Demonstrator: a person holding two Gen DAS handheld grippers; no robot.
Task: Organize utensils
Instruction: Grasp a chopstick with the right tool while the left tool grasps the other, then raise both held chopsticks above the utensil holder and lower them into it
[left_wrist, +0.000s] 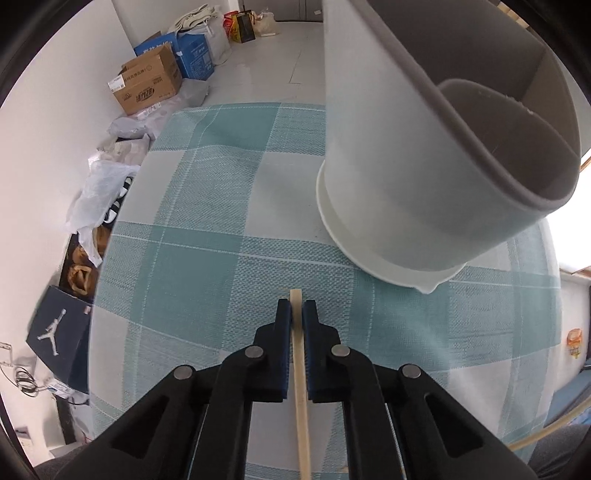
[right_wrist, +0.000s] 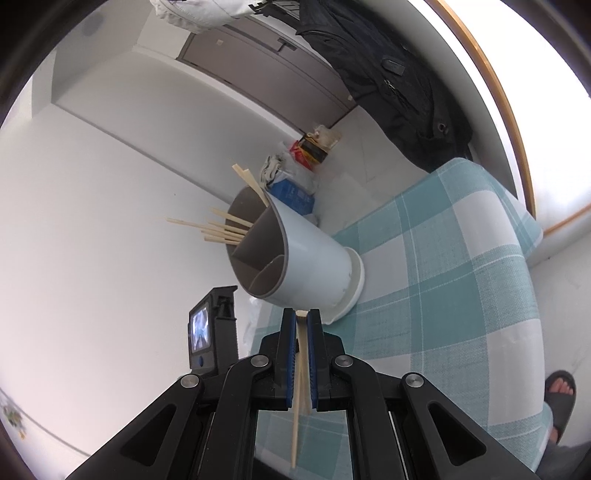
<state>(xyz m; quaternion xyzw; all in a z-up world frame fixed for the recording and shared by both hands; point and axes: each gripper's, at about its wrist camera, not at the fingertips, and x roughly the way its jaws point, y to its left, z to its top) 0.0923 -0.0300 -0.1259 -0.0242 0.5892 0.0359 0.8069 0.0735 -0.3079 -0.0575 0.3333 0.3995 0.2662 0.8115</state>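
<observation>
**Both grippers clamped on chopsticks**

Nearest up, the black left gripper with blue pads (left_wrist: 296, 308) is pinching one pale wooden chopstick (left_wrist: 300, 373) tight, pointing down at the teal-and-white checked tablecloth (left_wrist: 207, 266). Right gripper (right_wrist: 301, 317) is squeezing a pair of pale wooden chopsticks (right_wrist: 300, 380) just short of the white divided utensil holder with grey lining (right_wrist: 314, 254), which is already holding several sticks and sitting on the cloth.

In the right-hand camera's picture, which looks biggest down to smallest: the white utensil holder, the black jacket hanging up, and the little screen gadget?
As they look in that view:
1. black jacket
2. utensil holder
3. screen gadget

The jacket hangs farther back, so its real lead is probably greater. Jacket and holder look fairly close.
</observation>
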